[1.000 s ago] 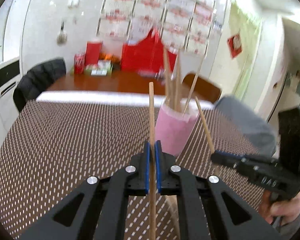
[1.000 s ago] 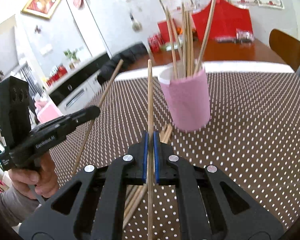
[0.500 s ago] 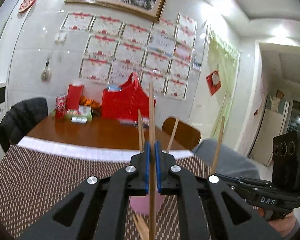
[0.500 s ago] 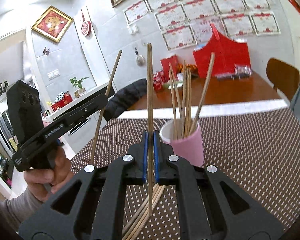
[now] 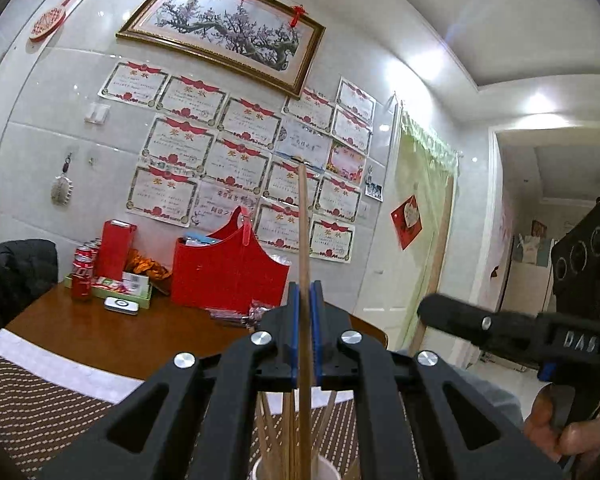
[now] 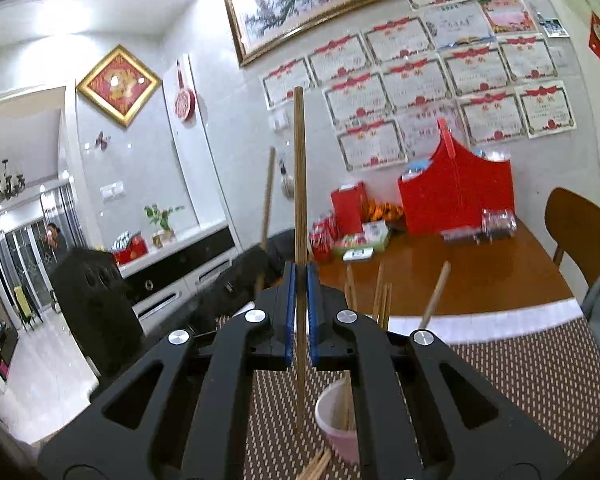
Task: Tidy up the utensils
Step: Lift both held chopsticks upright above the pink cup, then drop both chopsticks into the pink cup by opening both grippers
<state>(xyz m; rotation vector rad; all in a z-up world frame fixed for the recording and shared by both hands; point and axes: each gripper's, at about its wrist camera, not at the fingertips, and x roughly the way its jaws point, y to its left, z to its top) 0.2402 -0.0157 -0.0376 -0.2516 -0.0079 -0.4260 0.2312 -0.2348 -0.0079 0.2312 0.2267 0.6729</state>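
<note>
Both grippers point roughly level over the table. The left gripper (image 5: 305, 336) is clamped on a chopstick (image 5: 303, 248) that stands upright between its blue pads. The right gripper (image 6: 301, 312) is likewise clamped on another chopstick (image 6: 299, 200), also upright, its lower end hanging free. A hand (image 5: 568, 436) grips the right tool's handle, seen to the right of the left gripper.

Each chopstick is a plain, slim wooden stick. The pink cup (image 6: 338, 420), holding more sticks, sits below and just right of the right gripper; loose sticks (image 6: 316, 466) lie below it.

A brown dotted tablecloth (image 6: 532, 364) covers the near table. Beyond the grippers, a red bag (image 5: 228, 276) stands before a certificate-covered wall (image 5: 236, 148).
</note>
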